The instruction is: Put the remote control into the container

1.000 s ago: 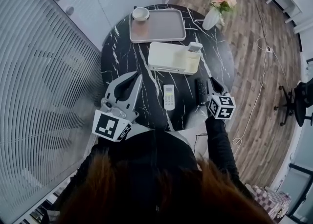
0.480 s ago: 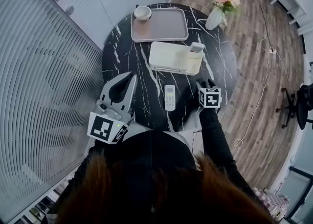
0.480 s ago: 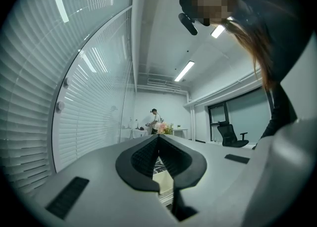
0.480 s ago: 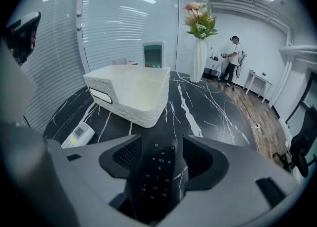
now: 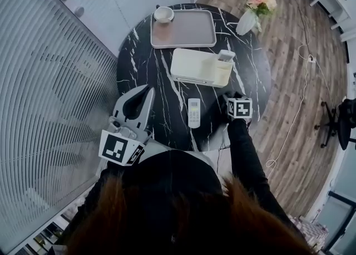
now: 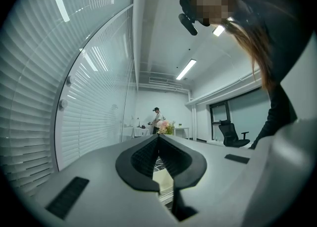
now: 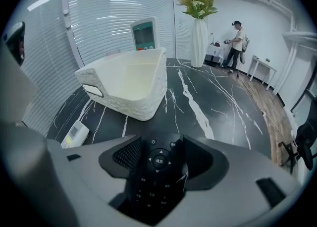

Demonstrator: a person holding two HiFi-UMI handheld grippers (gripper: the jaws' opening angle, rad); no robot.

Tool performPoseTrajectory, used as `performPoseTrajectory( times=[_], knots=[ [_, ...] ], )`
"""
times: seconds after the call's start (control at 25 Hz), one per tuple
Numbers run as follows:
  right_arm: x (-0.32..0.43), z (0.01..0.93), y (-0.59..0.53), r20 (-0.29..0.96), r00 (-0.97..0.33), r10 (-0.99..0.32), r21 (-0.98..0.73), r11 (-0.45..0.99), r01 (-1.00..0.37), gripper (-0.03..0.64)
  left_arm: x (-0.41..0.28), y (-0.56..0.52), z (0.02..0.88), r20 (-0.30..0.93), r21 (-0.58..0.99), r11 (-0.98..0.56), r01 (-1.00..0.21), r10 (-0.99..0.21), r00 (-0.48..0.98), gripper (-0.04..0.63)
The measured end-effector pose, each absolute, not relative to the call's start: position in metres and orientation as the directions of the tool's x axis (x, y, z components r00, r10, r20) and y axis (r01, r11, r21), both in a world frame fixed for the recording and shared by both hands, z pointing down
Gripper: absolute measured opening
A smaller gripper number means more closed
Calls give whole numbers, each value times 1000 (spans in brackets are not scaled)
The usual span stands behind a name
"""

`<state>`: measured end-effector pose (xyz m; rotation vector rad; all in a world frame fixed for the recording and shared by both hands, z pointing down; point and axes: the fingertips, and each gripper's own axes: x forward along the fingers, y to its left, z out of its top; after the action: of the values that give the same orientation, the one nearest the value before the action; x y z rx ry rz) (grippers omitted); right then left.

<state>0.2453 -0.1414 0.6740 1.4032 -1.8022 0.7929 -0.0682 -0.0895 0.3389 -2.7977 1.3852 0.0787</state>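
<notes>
Straddling black remote [image 7: 157,171] with right gripper [image 7: 161,144], lower centre of right gripper view. Jaws standing wide, just having been opening. Remote lying flat on tabletop [image 7: 208,97] between the pads, not yet pinched: gripper released. Seeing container [image 7: 143,97] at upper left of that view, well apart from black remote, light remote [image 7: 144,33] already standing in its end compartment. Noting white remote [image 7: 74,134] also lying flat on tabletop, at left edge of that view, outside container.

Risks, judging from here:
- Closing on so thin and flat a remote: pads possibly scraping tabletop or catching only the upper edges, remote tipping out on lifting.
- Gripping near the button end rather than mid-length: long tail probably sagging and twisting in the pads.
- Lowering into container: possibly clipping the wall or knocking light remote over.

Pose: tilting right gripper steeply downward, marker cube [image 5: 241,108] uppermost, right of centre in head view. Holding left gripper [image 5: 149,89] level at lower left of head view, at tabletop's edge, jaws clenched on nothing, tips meeting.
</notes>
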Motion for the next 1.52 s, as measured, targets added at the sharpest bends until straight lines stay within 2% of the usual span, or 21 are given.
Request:
performPoseTrajectory(
  times=[0.2, 0.4, 0.56, 0.84, 1.12, 1.52],
  knots=[
    [246, 673, -142, 823, -160, -545, -37, 230, -973, 245, -66, -91, 342, -54, 15, -610, -792, -792, 608, 9],
    [242, 676, -140, 812, -191, -552, -59, 249, -967, 213, -65, -91, 342, -55, 15, -612, -790, -790, 611, 9],
    [240, 660, -136, 760, -218, -612, -85, 239, -967, 210, -67, -92, 342, -53, 15, -608, -794, -793, 606, 9],
    [230, 597, -137, 565, -304, -767, -196, 233, -953, 210, -61, -94, 341, -60, 14, -619, -785, -784, 617, 9],
    [223, 541, -142, 386, -350, -853, -295, 246, -923, 209, -59, -95, 339, -71, 19, -625, -781, -780, 622, 9],
    [216, 442, -206, 87, -294, -952, -232, 268, -935, 209, -68, -96, 341, -68, 25, -604, -796, -796, 602, 9]
  ],
)
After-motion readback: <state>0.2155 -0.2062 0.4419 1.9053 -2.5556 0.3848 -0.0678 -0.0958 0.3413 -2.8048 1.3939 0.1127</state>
